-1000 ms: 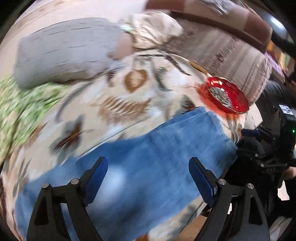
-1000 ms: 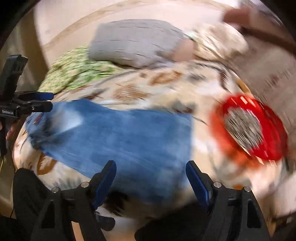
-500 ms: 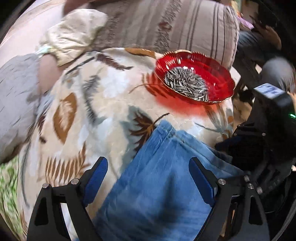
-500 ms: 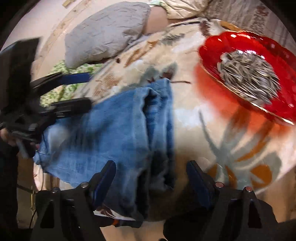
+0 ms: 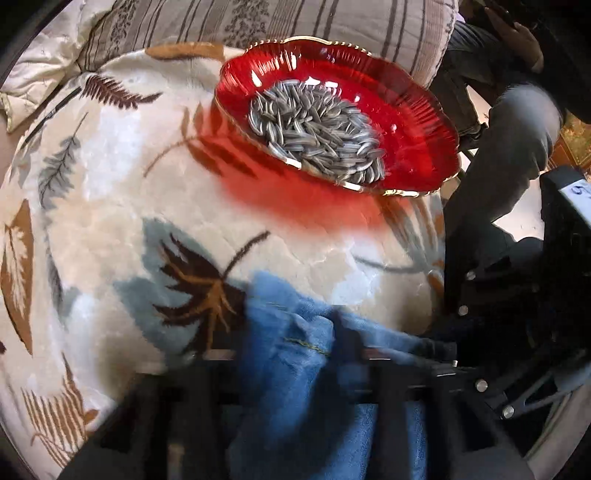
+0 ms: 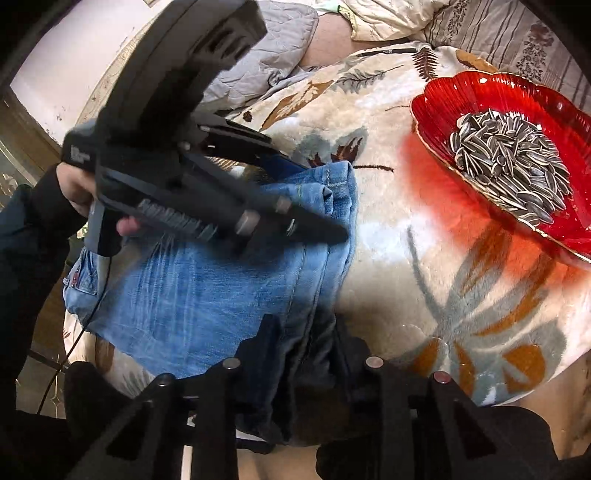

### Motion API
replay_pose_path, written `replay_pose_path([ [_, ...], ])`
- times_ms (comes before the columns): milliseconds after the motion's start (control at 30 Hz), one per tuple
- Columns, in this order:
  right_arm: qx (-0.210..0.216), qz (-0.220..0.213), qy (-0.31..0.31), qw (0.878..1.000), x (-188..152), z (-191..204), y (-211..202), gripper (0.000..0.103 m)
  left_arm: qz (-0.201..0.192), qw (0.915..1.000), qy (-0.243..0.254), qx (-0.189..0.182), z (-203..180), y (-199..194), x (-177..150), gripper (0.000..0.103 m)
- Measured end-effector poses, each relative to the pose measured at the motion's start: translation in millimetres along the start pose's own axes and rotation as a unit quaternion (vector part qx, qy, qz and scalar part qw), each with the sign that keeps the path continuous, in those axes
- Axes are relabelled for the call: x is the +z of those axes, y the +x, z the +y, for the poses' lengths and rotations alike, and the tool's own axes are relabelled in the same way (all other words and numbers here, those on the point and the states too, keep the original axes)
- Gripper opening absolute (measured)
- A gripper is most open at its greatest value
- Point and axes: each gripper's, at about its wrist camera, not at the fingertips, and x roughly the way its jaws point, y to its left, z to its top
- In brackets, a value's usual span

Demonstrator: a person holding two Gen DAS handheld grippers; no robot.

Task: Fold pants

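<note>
— At the bottom centre of the right wrist view, what is the right gripper (image 6: 301,336) doing?
— Its two black fingers are drawn close together, with a bunched fold of the blue jeans (image 6: 207,291) squeezed between them. It looks clamped on the denim edge.
— And the left gripper?
— From the right wrist view, the left gripper (image 6: 332,232) reaches in from the upper left of the frame, held by a hand (image 6: 79,192) in a dark sleeve. Its tips lie on the far corner of the jeans. In its own view, the left gripper (image 5: 332,354) is blurred at the bottom of the frame, yet the fingers seem brought together on a lifted ridge of the jeans (image 5: 306,398).
— Where do the jeans lie?
— In the lower left half of the right wrist view, spread over a cream blanket with leaf prints (image 6: 388,206). A pocket shows at the left edge of the cloth, and the gathered hems sit mid-frame.
— Anything near them?
— A red glass dish (image 6: 476,92) holding sunflower seeds (image 6: 509,162) sits at the upper right, apart from the jeans, casting a red glow on the blanket. A grey quilted pillow (image 6: 273,55) lies at the top, and a striped cushion (image 6: 517,33) at the upper right corner.
</note>
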Motion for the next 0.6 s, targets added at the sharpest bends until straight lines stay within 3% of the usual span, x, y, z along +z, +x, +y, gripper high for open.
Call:
replay_pose_path([
  [100, 0.019, -0.015, 0.003, 1.0, 1, -1, -9, 0.013, -0.013, 0.9998, -0.012, 0.004, 0, -13, 3, 0.013],
  [233, 0.018, -0.037, -0.006, 0.999, 9, -1, -26, 0.012, -0.055, 0.9982, -0.024, 0.001, 1, -32, 16, 0.012],
  [300, -0.004, -0.053, -0.008, 0.999, 15, -6, -36, 0.012, -0.07, 0.9969, -0.037, -0.002, 7, -36, 28, 0.012],
  [467, -0.03, -0.045, 0.0, 0.999, 22, -16, -30, 0.012, -0.035, 0.9975, -0.061, 0.011, 17, -14, 34, 0.013],
  [600, -0.031, -0.047, -0.007, 0.998, 21, -15, -32, 0.012, -0.057, 0.9958, -0.072, -0.004, 19, -34, 28, 0.013],
])
